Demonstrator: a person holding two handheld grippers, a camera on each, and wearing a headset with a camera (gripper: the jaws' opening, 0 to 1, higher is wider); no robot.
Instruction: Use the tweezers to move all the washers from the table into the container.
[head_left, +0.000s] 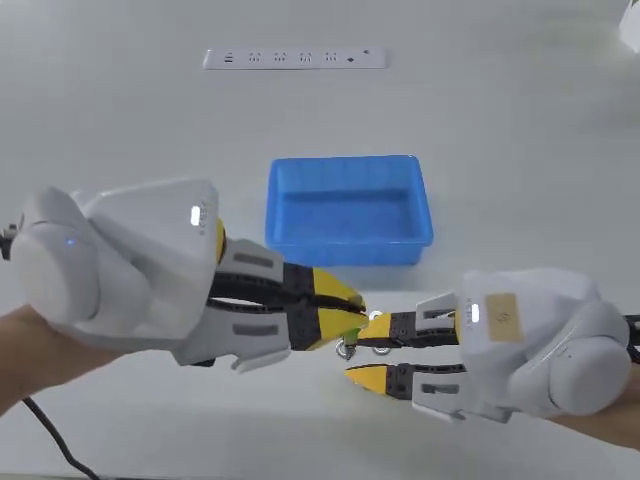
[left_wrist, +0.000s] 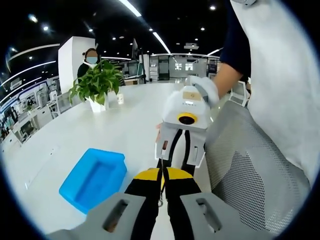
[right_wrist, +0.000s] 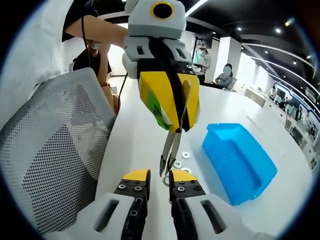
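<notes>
The blue container (head_left: 348, 210) (left_wrist: 95, 177) (right_wrist: 240, 160) stands open on the white table, just beyond both grippers. My left gripper (head_left: 350, 310) (left_wrist: 161, 175) (right_wrist: 172, 127) is shut on the metal tweezers (right_wrist: 172, 142), whose tips point down at the table. A few small washers (head_left: 346, 349) (right_wrist: 186, 155) lie on the table right by those tips. My right gripper (head_left: 360, 348) (left_wrist: 175, 159) (right_wrist: 159, 176) faces the left one from the other side of the washers, open with nothing between its jaws.
A white power strip (head_left: 295, 59) lies at the far side of the table. A grey mesh chair (left_wrist: 250, 165) (right_wrist: 55, 140) stands close behind the work. A potted plant (left_wrist: 97, 82) sits further along the table, and people stand in the room behind.
</notes>
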